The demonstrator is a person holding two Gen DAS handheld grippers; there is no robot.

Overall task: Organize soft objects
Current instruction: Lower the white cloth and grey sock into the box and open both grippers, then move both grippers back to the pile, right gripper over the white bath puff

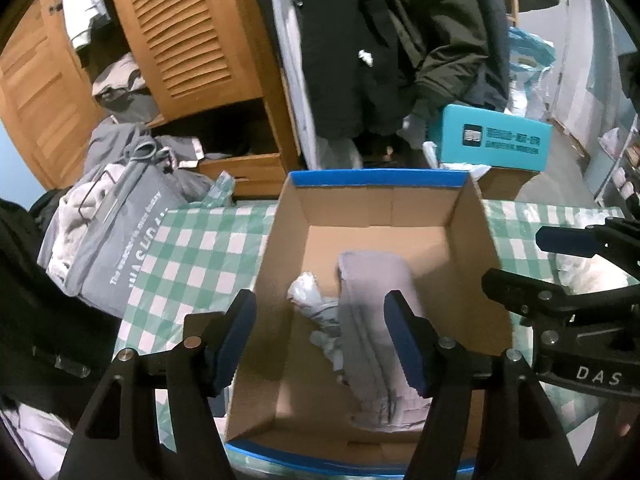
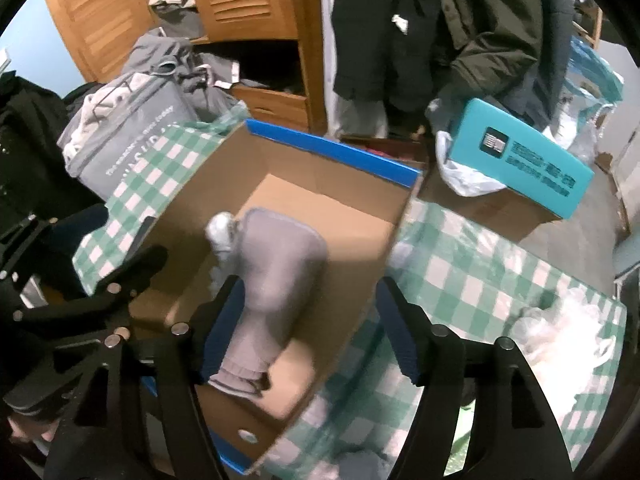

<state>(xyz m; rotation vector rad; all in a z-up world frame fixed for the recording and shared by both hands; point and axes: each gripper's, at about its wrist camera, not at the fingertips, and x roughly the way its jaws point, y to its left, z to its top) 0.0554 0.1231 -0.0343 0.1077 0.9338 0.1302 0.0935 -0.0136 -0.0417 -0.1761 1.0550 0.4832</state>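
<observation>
An open cardboard box [image 1: 472, 240] with blue rims stands on a green checked cloth [image 1: 192, 248]. Inside lie a folded grey garment [image 1: 376, 304] and a small pale crumpled cloth [image 1: 308, 296]. My left gripper [image 1: 320, 340] is open and empty above the box's near end. The right gripper shows at the right in the left wrist view [image 1: 520, 260]. In the right wrist view the box [image 2: 360, 240], the grey garment [image 2: 276, 272] and the pale cloth [image 2: 222, 232] show too. My right gripper [image 2: 308, 320] is open and empty over the box's right wall. A white fluffy item [image 2: 560, 332] lies on the cloth at right.
A grey fabric bag [image 1: 120, 232] stuffed with clothes sits at the left. A teal box [image 1: 492, 140] rests on a brown carton behind. Dark coats [image 1: 380, 40] hang at the back beside a wooden wardrobe [image 1: 192, 40] with louvred doors.
</observation>
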